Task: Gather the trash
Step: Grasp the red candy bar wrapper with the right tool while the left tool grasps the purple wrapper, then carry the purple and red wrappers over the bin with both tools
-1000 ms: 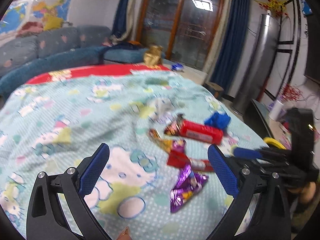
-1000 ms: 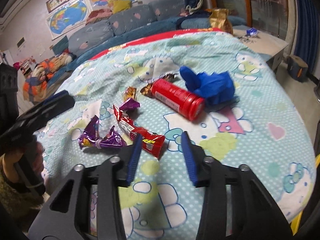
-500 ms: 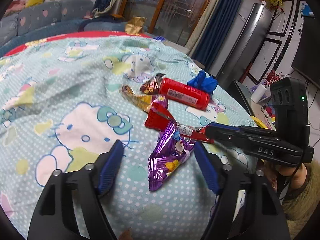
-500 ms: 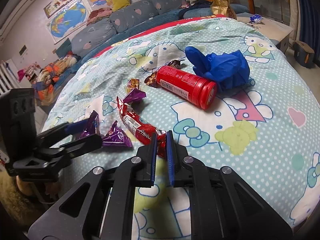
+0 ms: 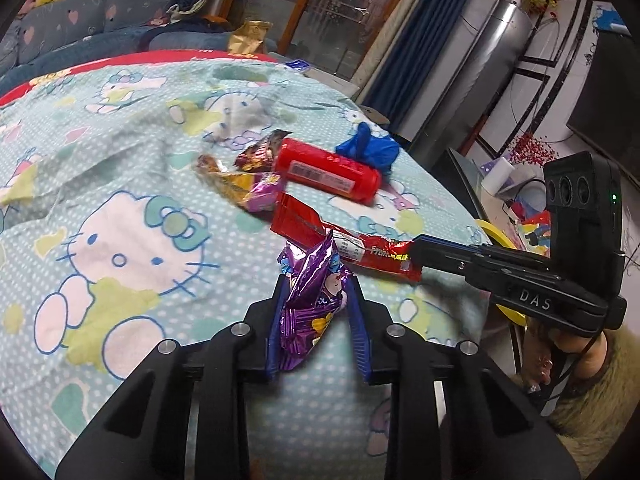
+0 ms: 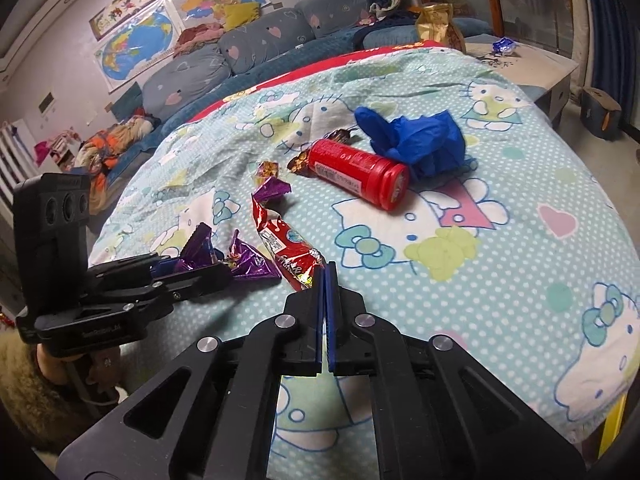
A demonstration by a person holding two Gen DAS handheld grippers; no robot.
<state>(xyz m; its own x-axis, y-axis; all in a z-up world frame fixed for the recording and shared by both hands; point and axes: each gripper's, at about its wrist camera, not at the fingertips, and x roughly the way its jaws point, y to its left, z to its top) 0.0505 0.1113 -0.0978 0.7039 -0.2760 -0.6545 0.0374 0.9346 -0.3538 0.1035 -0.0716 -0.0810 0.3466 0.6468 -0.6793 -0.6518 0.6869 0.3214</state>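
Trash lies on a Hello Kitty blanket (image 5: 120,200). My left gripper (image 5: 314,284) is shut on a crumpled purple wrapper (image 5: 312,304); it also shows in the right wrist view (image 6: 240,260). My right gripper (image 6: 325,270) is shut on the near end of a long red wrapper (image 6: 288,248), which also shows in the left wrist view (image 5: 340,240). Beyond lie a red tube (image 5: 328,170), a blue glove (image 5: 368,148), a small purple wrapper (image 6: 272,188) and gold-brown wrappers (image 5: 232,178).
The blanket's edge drops off at the right toward the floor (image 6: 592,128). A yellow object (image 5: 496,236) sits below that edge. A grey sofa (image 6: 240,52) runs behind the bed, and a gold bag (image 6: 436,24) stands at the far end.
My left gripper moved in and closed on the purple wrapper. My right gripper closed fully on the end of the long red wrapper.
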